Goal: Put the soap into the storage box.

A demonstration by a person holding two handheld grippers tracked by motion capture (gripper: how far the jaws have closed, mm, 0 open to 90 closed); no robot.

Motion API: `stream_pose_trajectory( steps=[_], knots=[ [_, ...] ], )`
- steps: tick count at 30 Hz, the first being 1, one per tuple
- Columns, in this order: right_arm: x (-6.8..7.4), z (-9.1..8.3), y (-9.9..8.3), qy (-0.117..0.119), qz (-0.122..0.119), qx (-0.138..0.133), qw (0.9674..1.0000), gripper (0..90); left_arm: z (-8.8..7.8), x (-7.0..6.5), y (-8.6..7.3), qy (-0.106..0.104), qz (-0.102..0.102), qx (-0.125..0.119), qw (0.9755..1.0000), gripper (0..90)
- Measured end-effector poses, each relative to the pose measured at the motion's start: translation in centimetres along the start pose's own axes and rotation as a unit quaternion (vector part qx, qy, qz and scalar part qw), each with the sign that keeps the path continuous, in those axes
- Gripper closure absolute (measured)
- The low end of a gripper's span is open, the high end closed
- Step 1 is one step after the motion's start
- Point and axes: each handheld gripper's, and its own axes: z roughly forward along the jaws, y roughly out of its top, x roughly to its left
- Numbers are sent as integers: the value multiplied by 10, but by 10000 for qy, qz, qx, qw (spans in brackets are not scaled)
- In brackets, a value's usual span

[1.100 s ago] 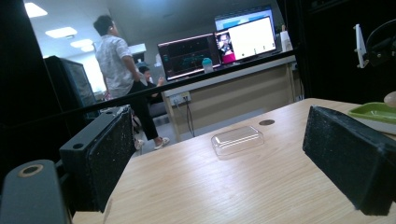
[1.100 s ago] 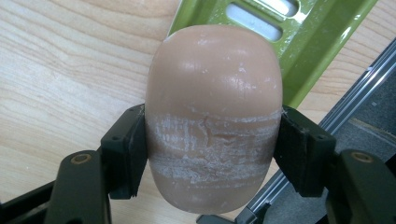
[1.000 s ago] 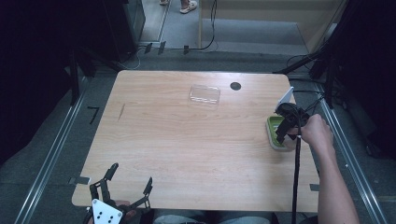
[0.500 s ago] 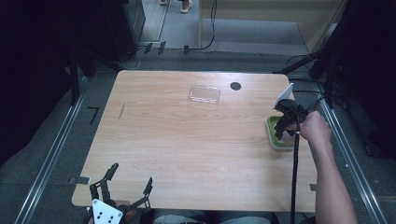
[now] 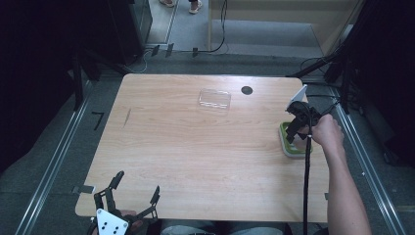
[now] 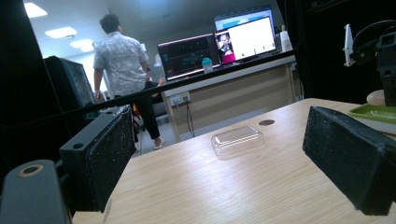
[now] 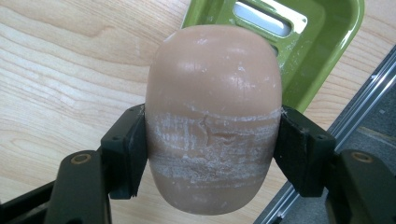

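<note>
A pale pink oval bar of soap (image 7: 215, 121), its middle scuffed white, is clamped by its sides in my right gripper (image 7: 212, 154), which is shut on it. The gripper (image 5: 295, 128) hangs over a green soap dish (image 5: 288, 148) at the table's right edge. In the right gripper view the dish (image 7: 303, 42) lies just beyond the soap, with a grey slot in its floor. My left gripper (image 5: 132, 196) rests at the table's near left edge, open, with nothing between its pads (image 6: 107, 154). From there the dish (image 6: 373, 114) and the soap (image 6: 379, 97) appear at far right.
A clear plastic lid (image 5: 214, 99) lies at the back middle of the wooden table (image 5: 195, 147), beside a round black hole (image 5: 246, 90). A metal rail (image 5: 359, 147) runs close along the table's right side. A person (image 6: 123, 70) stands by monitors beyond the table.
My right gripper with the soap has barely shifted over the green dish. The left gripper has kept still.
</note>
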Motion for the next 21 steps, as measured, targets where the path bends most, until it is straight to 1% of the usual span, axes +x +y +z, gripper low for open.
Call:
stream_pose_trajectory(
  steps=[1,4,8,10,13,18,21],
  knots=[
    [0,0,1,-25,15,-1,10000,339,0,0,0,1,1,2,10000,99],
    [-2,2,2,-3,56,-17,10000,339,0,0,0,-1,2,0,10000,99],
    [-7,5,4,49,234,-58,9997,339,0,0,0,-1,7,3,10000,99],
    [-9,8,5,68,366,-72,9993,339,0,0,0,-3,8,2,10000,99],
    [-13,11,5,126,449,-108,9989,339,0,0,0,-3,6,1,10000,99],
    [-16,15,7,156,525,-124,9984,338,0,0,0,-7,12,3,10000,99],
    [-17,15,8,134,571,-101,9982,338,0,0,0,-8,17,4,10000,99]
  ],
)
